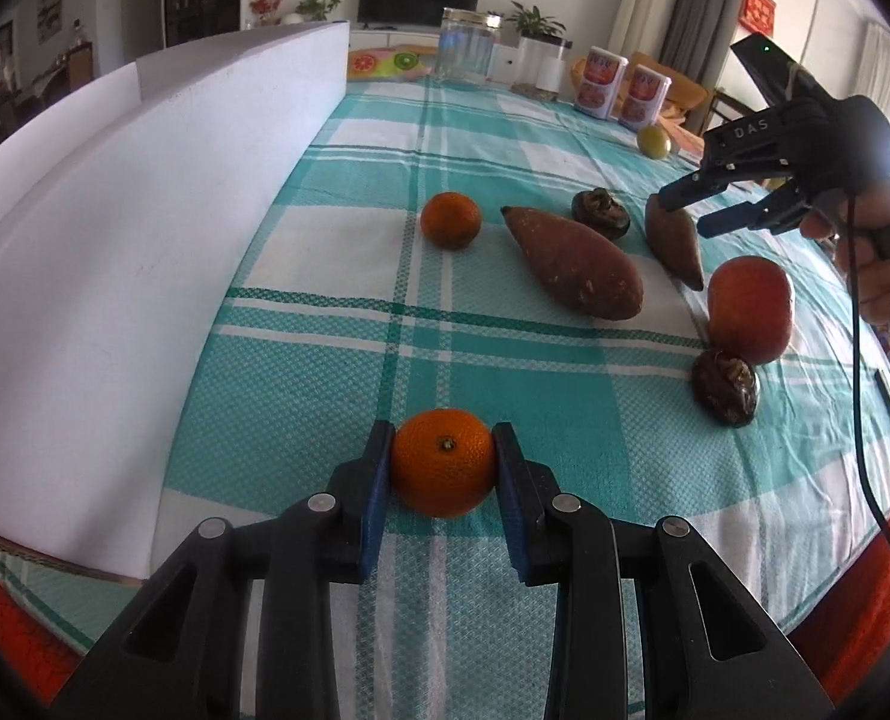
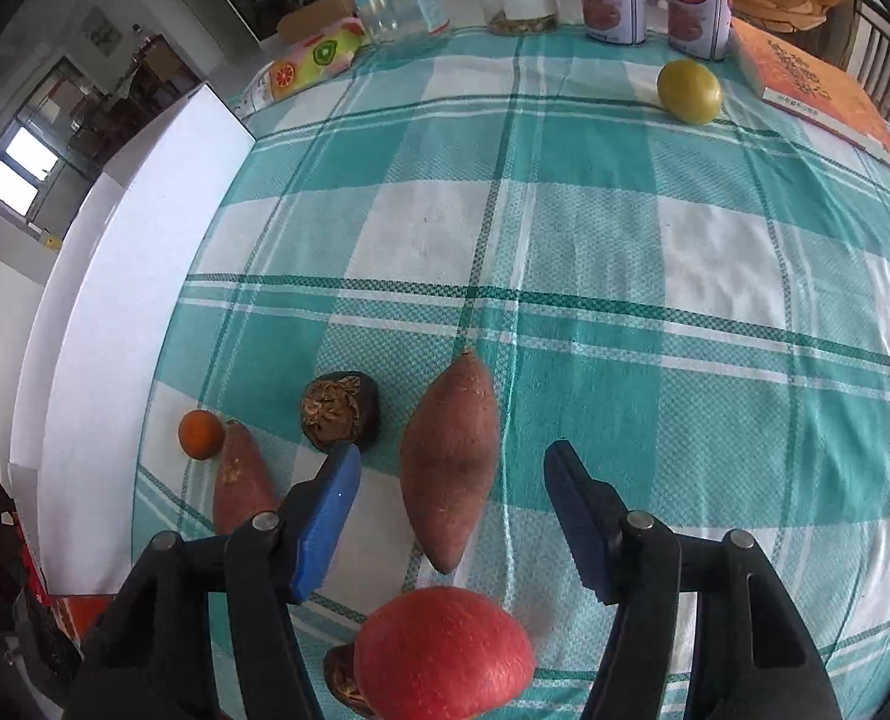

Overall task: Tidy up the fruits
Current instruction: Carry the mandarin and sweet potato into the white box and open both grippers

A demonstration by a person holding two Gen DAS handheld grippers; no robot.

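Orange fruit is clamped by the left hand-held gripper (image 1: 443,463) on the checked tabletop (image 1: 300,396).

The orange (image 1: 443,461) is pinched at its sides, seemingly resting on the cloth; it could roll off if squeezed off-centre. The right hand-held gripper (image 2: 452,483) is held spread and empty above a sweet potato (image 2: 449,468), with the apple (image 2: 443,654) near enough to be knocked. A white board (image 1: 114,276) walls the left edge; open cloth is left beyond.

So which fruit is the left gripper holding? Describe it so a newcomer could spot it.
On the teal checked tablecloth, beside the white board, look nearest the camera. The left gripper is shut on an orange mandarin. A second mandarin lies farther off, untouched, by the sweet potatoes.
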